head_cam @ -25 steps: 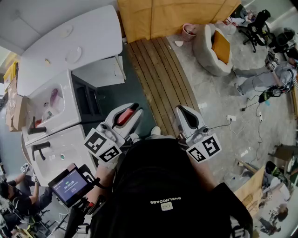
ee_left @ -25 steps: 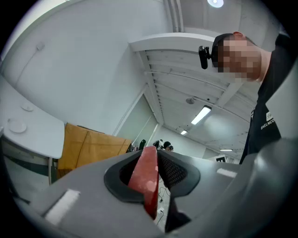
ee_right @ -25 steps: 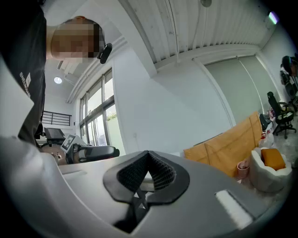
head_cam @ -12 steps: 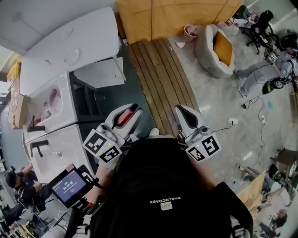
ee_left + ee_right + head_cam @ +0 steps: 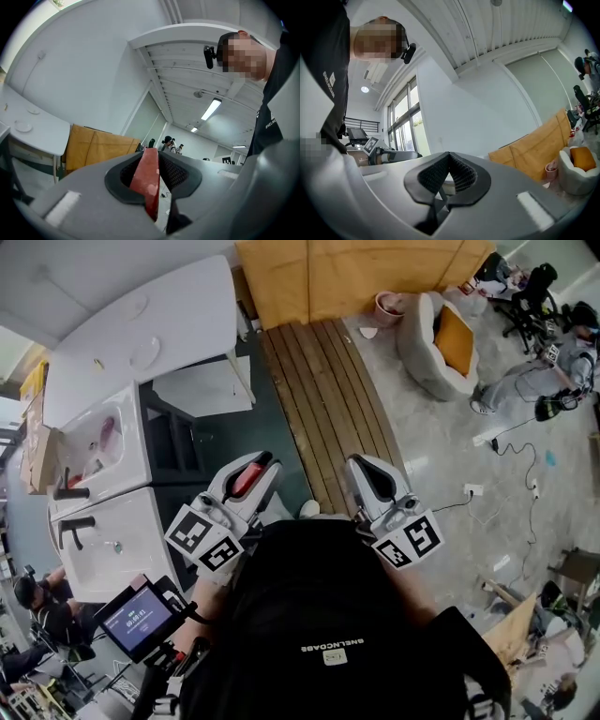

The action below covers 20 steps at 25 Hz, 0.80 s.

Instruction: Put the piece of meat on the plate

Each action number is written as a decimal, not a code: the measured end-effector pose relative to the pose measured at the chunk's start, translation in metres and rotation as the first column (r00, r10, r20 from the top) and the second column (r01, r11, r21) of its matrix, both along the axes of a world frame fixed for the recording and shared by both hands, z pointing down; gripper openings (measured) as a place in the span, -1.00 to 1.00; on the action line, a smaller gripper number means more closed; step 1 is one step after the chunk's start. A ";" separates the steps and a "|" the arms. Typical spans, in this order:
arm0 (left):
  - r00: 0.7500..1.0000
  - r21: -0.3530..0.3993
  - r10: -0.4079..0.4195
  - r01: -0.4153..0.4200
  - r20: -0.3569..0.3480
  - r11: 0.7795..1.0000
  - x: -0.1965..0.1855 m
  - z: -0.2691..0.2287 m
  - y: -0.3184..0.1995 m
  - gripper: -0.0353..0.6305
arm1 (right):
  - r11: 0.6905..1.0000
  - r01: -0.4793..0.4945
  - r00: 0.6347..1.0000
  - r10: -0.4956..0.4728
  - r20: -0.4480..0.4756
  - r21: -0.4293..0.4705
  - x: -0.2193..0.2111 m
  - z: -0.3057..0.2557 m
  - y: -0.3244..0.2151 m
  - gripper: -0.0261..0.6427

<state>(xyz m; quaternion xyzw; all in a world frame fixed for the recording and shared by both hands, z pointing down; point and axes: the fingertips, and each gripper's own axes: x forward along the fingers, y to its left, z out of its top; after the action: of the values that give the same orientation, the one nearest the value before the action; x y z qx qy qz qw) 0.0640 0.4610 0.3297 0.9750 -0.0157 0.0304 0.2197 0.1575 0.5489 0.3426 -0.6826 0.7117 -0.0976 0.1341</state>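
Left gripper (image 5: 253, 472) has the piece of meat (image 5: 246, 478) — the red slab stands on edge between the fingers (image 5: 182, 176), which are pinched narrow with both pads pressed on it. Its far end pokes past the tips in the left gripper view. Right gripper (image 5: 372, 476) is empty, its fingers closed together with nothing between them.

I've got both grippers held level, out over the floor (image 5: 431, 456) and well apart from the white bench (image 5: 187, 306) at upper left. On the bench lies a pale round thing I take for the plate (image 5: 145, 351), though it's too small to be sure.

So the step in hand reads as the carry. To do it well I'd leave the squeeze as it is — the slab is thin and looks slick, and a loose pinch could let it slide out. I'd bring it over the middle of the plate, go low, and only then open, since a drop from height could bounce it off the rim. The right gripper should hang off to the side, clear of the path.
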 end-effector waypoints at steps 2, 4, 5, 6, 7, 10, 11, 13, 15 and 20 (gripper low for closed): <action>1.000 -0.004 -0.008 0.008 -0.002 1.000 0.001 0.001 -0.005 -0.59 | 1.000 -0.001 1.000 0.001 0.003 -0.002 0.001 0.002 -0.001 -0.91; 1.000 -0.008 -0.006 0.006 -0.003 1.000 0.003 0.004 -0.009 -0.59 | 1.000 -0.005 1.000 0.005 0.012 -0.002 0.004 0.005 -0.003 -0.91; 1.000 -0.008 -0.001 0.001 -0.002 1.000 0.005 0.006 -0.012 -0.59 | 1.000 -0.008 1.000 0.008 0.015 -0.001 0.006 0.006 -0.005 -0.91; 1.000 -0.008 0.005 -0.005 0.000 1.000 0.006 0.008 -0.014 -0.59 | 1.000 -0.013 1.000 0.013 0.015 0.002 0.009 0.006 -0.008 -0.91; 1.000 -0.008 0.009 -0.009 0.003 1.000 0.008 0.010 -0.017 -0.59 | 1.000 -0.019 1.000 0.019 0.015 0.005 0.011 0.006 -0.010 -0.91; 1.000 -0.013 0.015 -0.015 0.003 1.000 0.011 0.011 -0.026 -0.59 | 0.999 -0.034 0.999 0.034 0.022 0.005 0.017 0.004 -0.018 -0.91; 1.000 -0.015 0.015 -0.015 0.001 1.000 0.011 0.011 -0.029 -0.59 | 0.999 -0.036 0.999 0.036 0.021 0.003 0.018 0.003 -0.021 -0.91; 1.000 -0.020 0.012 -0.012 -0.007 1.000 0.012 0.011 -0.037 -0.59 | 0.999 -0.039 0.999 0.039 0.016 -0.003 0.019 0.003 -0.026 -0.91; 1.000 -0.030 0.007 -0.007 -0.013 1.000 0.013 0.012 -0.046 -0.59 | 0.999 -0.043 0.999 0.043 0.015 -0.010 0.021 0.004 -0.032 -0.91; 1.000 -0.058 0.004 -0.005 -0.017 0.998 0.014 0.015 -0.108 -0.59 | 0.998 -0.050 0.998 0.052 0.032 -0.041 0.025 0.010 -0.092 -0.91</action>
<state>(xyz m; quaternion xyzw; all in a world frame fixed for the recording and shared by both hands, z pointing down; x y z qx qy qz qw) 0.0780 0.3533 0.3449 0.9685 -0.0108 0.0231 0.2478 0.1821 0.4565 0.3524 -0.7015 0.6895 -0.1199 0.1346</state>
